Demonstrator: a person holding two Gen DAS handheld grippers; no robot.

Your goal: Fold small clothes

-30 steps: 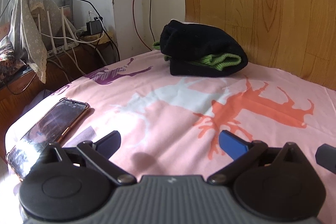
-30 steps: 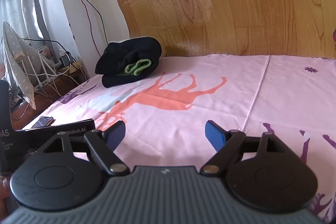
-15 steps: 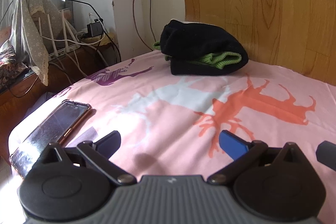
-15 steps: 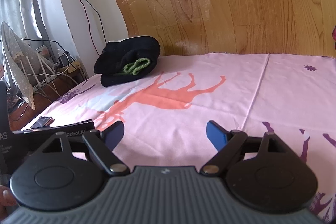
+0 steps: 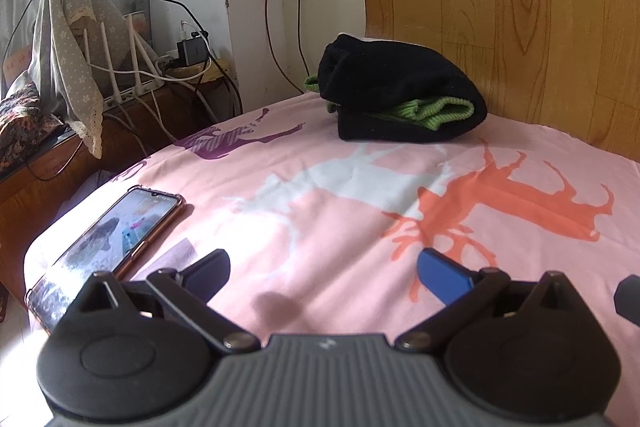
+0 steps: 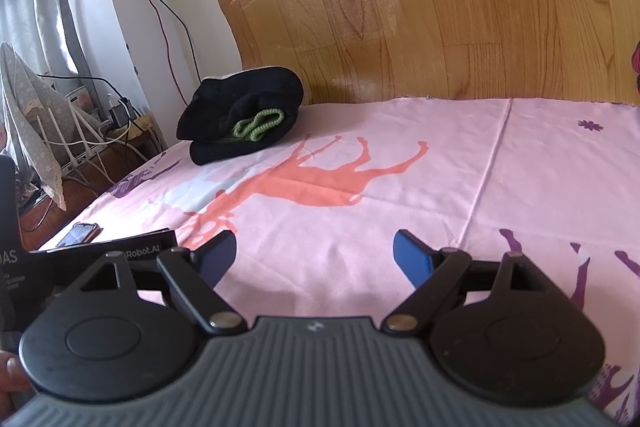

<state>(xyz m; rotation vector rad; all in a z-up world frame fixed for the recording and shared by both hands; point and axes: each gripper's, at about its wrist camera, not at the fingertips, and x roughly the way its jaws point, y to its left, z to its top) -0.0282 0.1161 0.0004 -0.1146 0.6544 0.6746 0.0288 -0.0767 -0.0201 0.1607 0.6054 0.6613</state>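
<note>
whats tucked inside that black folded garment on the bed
A green ribbed knit edge pokes out between the layers of the black garment, with another bit of green at its far left end. How far the green runs inside is covered by the black fabric.

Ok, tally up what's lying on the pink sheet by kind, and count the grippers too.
Folded black garment with green trim: 1
Phone: 1
Grippers, the left gripper and the right gripper, both open and holding nothing: 2
Total: 4
</note>
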